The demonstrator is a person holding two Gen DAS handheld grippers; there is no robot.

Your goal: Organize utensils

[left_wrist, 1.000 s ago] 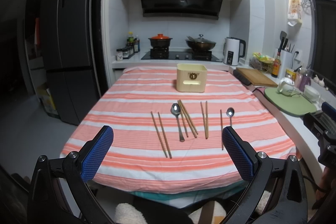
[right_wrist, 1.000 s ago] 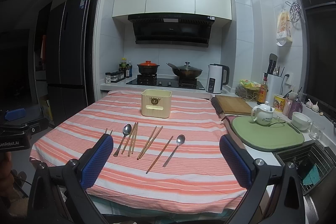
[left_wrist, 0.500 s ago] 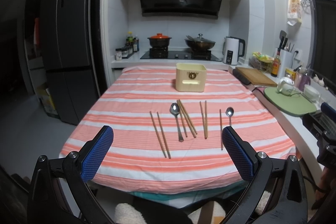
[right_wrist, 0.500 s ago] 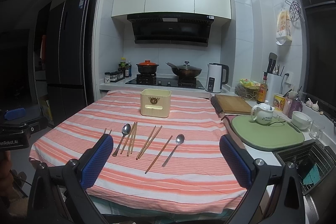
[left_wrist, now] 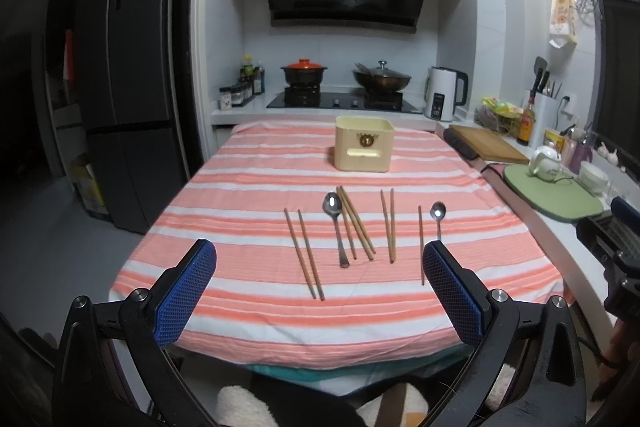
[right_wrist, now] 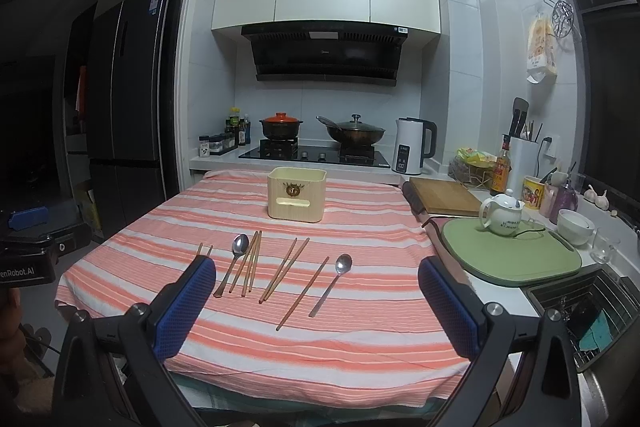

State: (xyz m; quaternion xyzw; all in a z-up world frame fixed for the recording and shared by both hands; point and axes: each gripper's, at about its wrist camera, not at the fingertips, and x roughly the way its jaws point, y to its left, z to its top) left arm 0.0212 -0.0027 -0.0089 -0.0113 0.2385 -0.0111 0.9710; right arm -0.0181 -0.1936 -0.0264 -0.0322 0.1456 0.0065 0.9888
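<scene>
Several wooden chopsticks [left_wrist: 304,253] [right_wrist: 284,269] and two metal spoons, a large spoon [left_wrist: 335,223] [right_wrist: 236,259] and a small spoon [left_wrist: 437,215] [right_wrist: 334,281], lie in a row on the striped tablecloth [left_wrist: 248,187] [right_wrist: 360,347]. A cream utensil box [left_wrist: 363,149] [right_wrist: 297,198] stands upright behind them. My left gripper [left_wrist: 320,291] is open and empty above the table's near edge. My right gripper [right_wrist: 316,301] is open and empty, also at the near edge, to the right of the left one.
A counter runs along the right with a cutting board [right_wrist: 444,195], a green mat [right_wrist: 508,259] holding a white teapot [right_wrist: 502,215], cups and a sink rack [right_wrist: 576,307]. A stove with pots [left_wrist: 344,77] stands behind the table; a dark fridge [left_wrist: 120,99] is left.
Both grippers have drifted slightly, so the table sits a little differently in each view. Nothing on the table has moved; both grippers stay open.
</scene>
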